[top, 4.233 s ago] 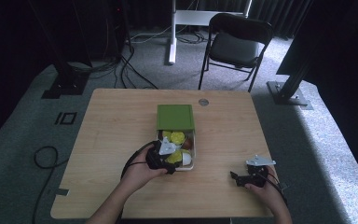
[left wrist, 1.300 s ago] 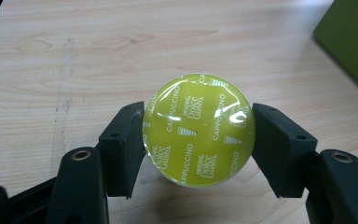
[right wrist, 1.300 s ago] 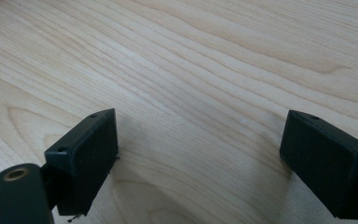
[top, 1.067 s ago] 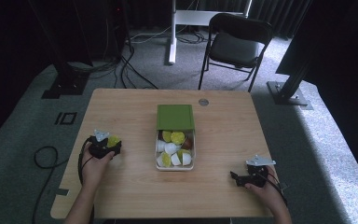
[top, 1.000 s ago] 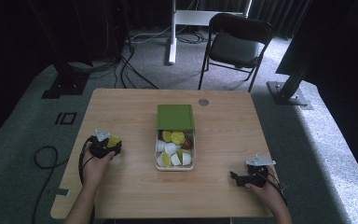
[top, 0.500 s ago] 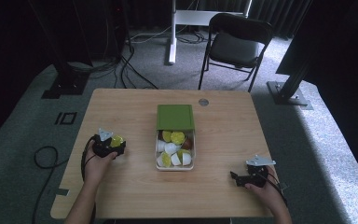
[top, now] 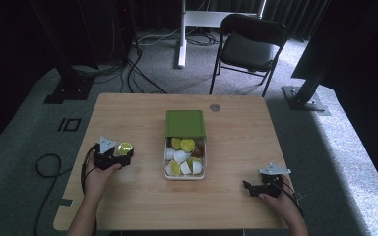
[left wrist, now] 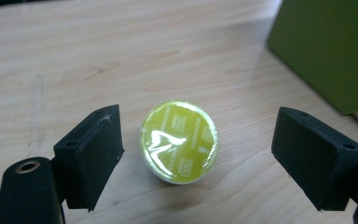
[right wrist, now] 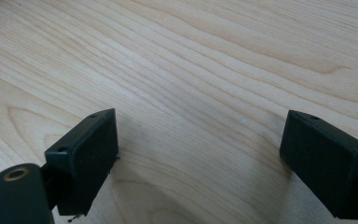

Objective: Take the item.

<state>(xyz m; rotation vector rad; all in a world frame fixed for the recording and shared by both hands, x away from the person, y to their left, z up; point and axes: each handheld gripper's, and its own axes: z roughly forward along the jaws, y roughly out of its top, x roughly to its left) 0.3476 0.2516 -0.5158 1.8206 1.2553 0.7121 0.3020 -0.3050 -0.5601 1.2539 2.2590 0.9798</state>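
High view: the left gripper (top: 123,156) is resting at the left side of the table (top: 236,206), with a yellow-green capsule (top: 125,147) sitting on the wood at its jaw tips. A clear box (top: 185,174) of capsules is standing at the table's middle, its green lid (top: 185,122) lying against the far end. The right gripper (top: 248,187) is lying at the near right corner, well apart from the box, jaws pointing left.

Left gripper view: the jaws have just been opening and are standing spread. The capsule (left wrist: 179,142) is sitting upright on the table between them, closer to the left pad, touching neither. The green lid (left wrist: 326,46) is showing at far right.

Right gripper view: the jaws are standing wide apart over bare wood (right wrist: 205,70), pinching nothing.
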